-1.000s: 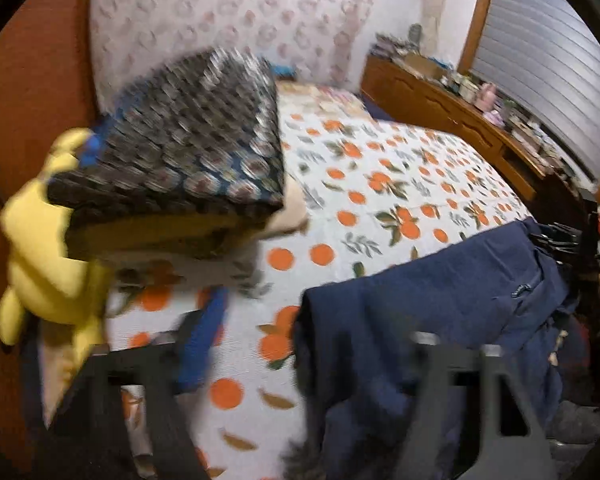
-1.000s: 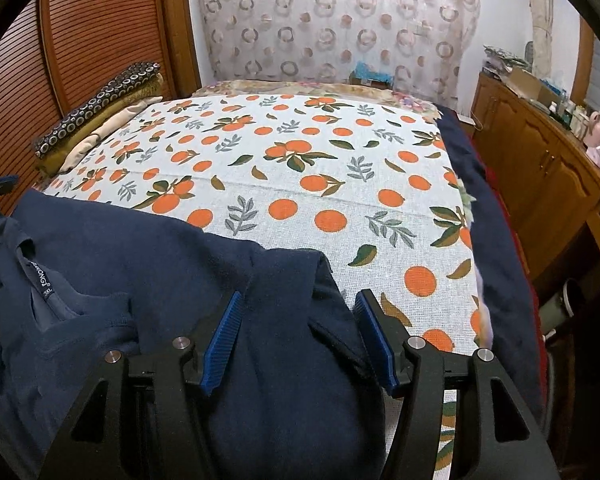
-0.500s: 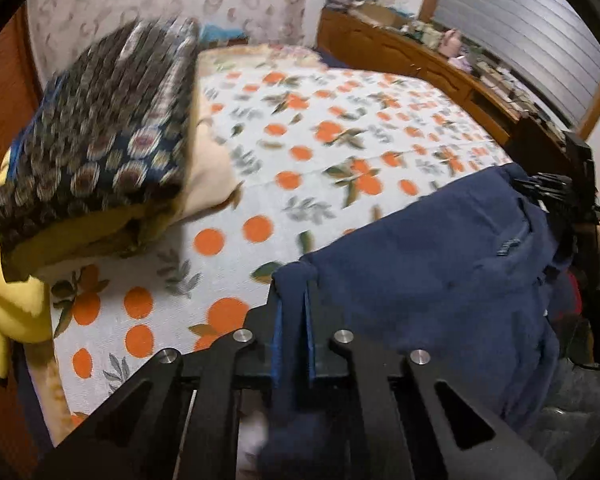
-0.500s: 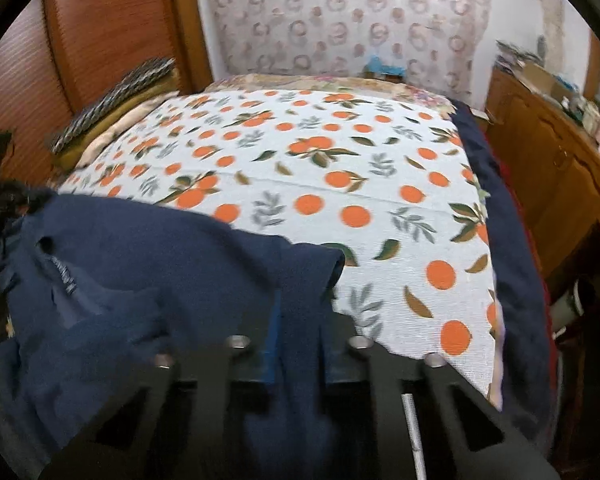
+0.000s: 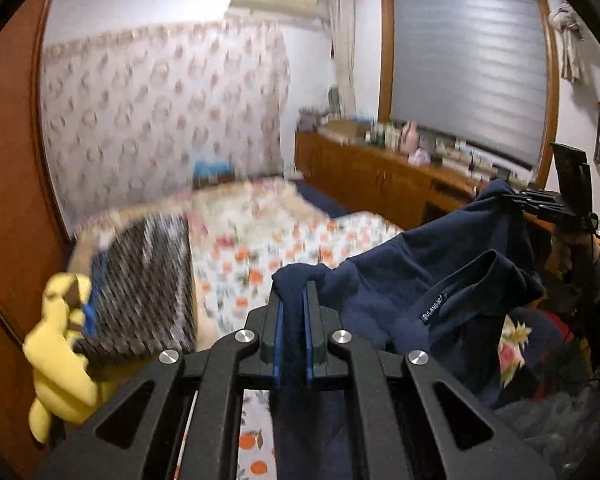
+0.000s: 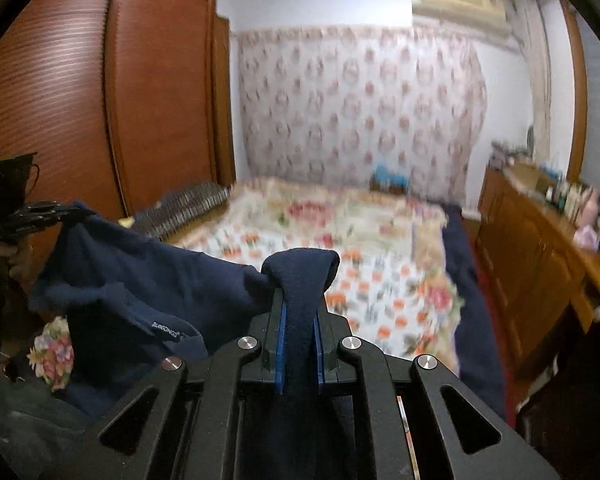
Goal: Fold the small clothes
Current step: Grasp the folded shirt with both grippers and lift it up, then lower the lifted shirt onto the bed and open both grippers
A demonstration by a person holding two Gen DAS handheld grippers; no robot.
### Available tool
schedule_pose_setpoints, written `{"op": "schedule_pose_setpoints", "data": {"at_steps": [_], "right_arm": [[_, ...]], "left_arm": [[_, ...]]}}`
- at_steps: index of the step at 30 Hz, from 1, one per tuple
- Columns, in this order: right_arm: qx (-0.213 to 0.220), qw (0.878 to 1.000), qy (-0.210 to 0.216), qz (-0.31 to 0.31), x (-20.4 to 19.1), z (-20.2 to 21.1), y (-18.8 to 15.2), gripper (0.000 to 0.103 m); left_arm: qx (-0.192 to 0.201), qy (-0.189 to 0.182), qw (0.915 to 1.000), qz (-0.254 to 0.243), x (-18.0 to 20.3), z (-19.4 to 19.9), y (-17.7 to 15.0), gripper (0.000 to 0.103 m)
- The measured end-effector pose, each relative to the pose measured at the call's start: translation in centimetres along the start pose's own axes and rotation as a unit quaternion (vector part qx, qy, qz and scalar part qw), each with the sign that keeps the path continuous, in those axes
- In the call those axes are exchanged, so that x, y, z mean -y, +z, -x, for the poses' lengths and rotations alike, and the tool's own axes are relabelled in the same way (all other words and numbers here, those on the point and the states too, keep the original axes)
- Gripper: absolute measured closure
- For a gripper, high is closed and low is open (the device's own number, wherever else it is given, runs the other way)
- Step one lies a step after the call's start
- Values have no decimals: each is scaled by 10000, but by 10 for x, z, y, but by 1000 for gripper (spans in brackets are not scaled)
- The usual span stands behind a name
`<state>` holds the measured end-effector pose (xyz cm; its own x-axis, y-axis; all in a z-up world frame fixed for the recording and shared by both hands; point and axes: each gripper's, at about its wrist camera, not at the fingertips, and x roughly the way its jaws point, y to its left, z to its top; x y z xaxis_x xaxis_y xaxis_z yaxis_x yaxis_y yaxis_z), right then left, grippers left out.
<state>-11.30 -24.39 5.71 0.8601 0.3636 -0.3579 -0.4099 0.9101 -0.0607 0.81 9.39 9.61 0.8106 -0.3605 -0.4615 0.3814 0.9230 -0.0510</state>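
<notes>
Left wrist: both hand-held grippers, apart a second ago, now clamp the shirt (image 5: pixel 412 276). It hangs above the bed (image 5: pixel 300 232), ready for spreading.

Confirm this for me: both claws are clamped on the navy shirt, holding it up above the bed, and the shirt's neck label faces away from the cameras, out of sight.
Not quite. The left claw and right claw are both shut on the navy shirt, lifted over the bed. But the neck label is visible, facing the cameras in both wrist views.
</notes>
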Motion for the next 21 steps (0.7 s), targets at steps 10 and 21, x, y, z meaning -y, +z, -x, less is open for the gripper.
{"op": "schedule_pose_setpoints", "data": {"at_steps": [10,21], "right_arm": [[968,9949,-116,261,-10,90,45,92],[1561,9860,-50,590,-12,135,82,92]], "left_arm": [[1277,400,9910,74,-2,89,39,94],[2002,609,9779,40,-17,122,79,94]]}}
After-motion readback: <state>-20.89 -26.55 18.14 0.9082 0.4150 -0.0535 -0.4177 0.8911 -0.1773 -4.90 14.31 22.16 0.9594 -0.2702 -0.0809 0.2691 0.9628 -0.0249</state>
